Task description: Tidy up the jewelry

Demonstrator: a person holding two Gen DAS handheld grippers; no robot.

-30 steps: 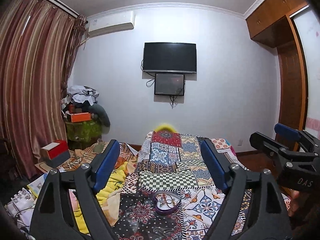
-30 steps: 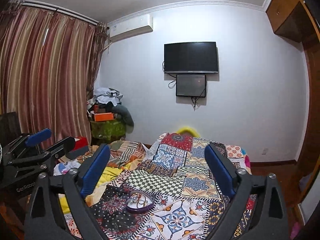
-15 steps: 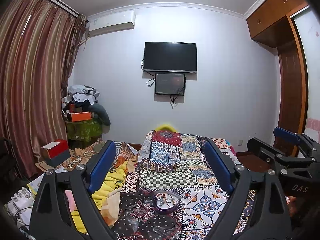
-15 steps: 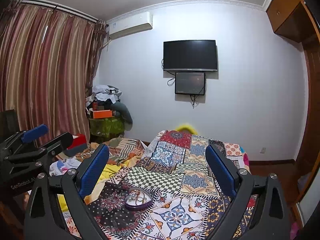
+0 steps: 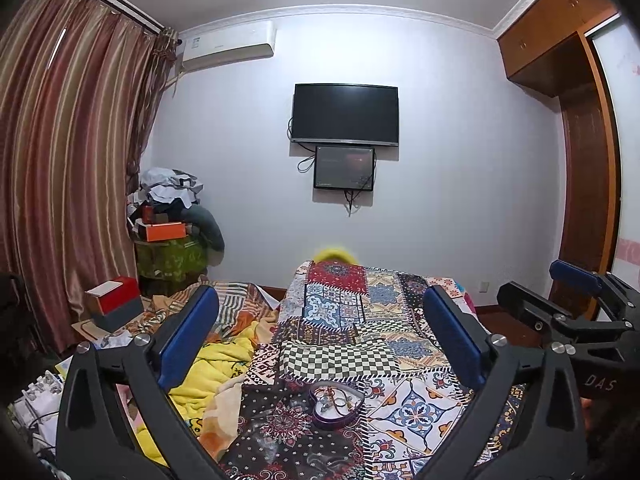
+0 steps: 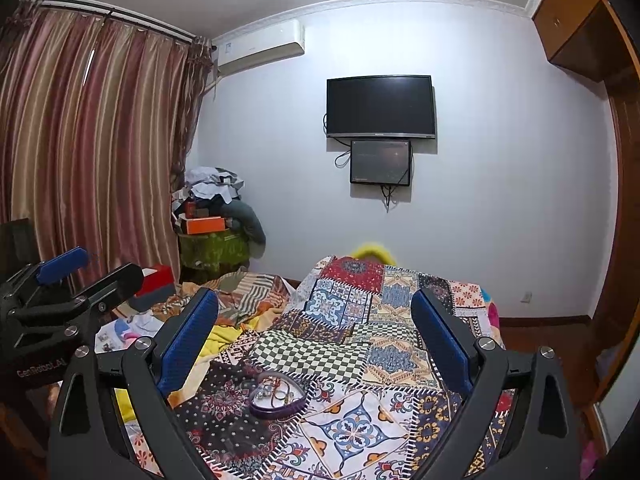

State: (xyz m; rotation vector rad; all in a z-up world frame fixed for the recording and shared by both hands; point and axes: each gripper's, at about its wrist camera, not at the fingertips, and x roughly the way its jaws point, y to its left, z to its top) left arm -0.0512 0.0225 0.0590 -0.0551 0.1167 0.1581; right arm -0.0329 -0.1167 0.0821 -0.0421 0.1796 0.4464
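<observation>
Left gripper (image 5: 320, 332): jaws wide apart, holding nothing, raised above the bed.
Jewelry box (image 5: 338, 404): purple, heart-shaped, open, on the patchwork quilt (image 5: 340, 320); it lies below and between the left fingers, clear of both; tangled pieces lie inside.
Right gripper (image 6: 316, 330): jaws wide, empty; the box (image 6: 279, 398) sits nearer its left finger.
Left view only: right gripper (image 5: 576, 300) at the right edge.
Right view only: left gripper (image 6: 76, 276) at the left edge.
</observation>
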